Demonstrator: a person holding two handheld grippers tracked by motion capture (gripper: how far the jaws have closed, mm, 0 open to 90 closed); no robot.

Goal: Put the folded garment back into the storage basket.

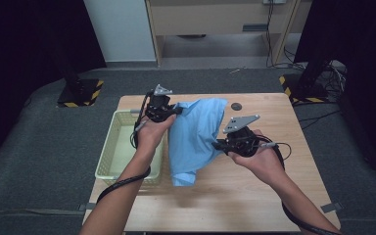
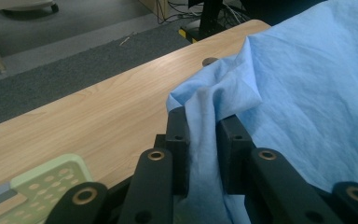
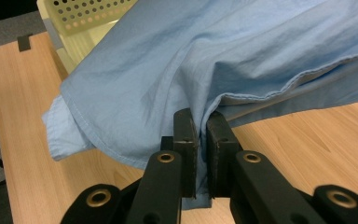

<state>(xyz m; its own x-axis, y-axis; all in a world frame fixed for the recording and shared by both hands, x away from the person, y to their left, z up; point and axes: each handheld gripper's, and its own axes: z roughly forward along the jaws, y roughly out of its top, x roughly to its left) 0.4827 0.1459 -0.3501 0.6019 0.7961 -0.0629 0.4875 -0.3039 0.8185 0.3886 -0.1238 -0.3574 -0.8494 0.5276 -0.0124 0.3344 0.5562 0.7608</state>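
Note:
A light blue cloth (image 1: 196, 132) hangs spread between my two grippers above the wooden table (image 1: 264, 196). My left gripper (image 1: 169, 111) pinches its far left edge; in the left gripper view a bunched fold of the cloth (image 2: 205, 135) is squeezed between the black jaws of that gripper (image 2: 204, 122). My right gripper (image 1: 221, 145) grips the cloth's near right edge. In the right gripper view the hem of the cloth (image 3: 200, 105) runs into the jaws of that gripper (image 3: 201, 119), which are nearly touching. The cloth's lower corner (image 1: 182, 177) droops to the tabletop.
A pale green perforated basket (image 1: 108, 152) stands at the table's left, partly under the cloth. A small dark round disc (image 1: 236, 106) lies near the far edge. Black stands with yellow-striped bases (image 1: 81, 93) flank the table on the grey floor.

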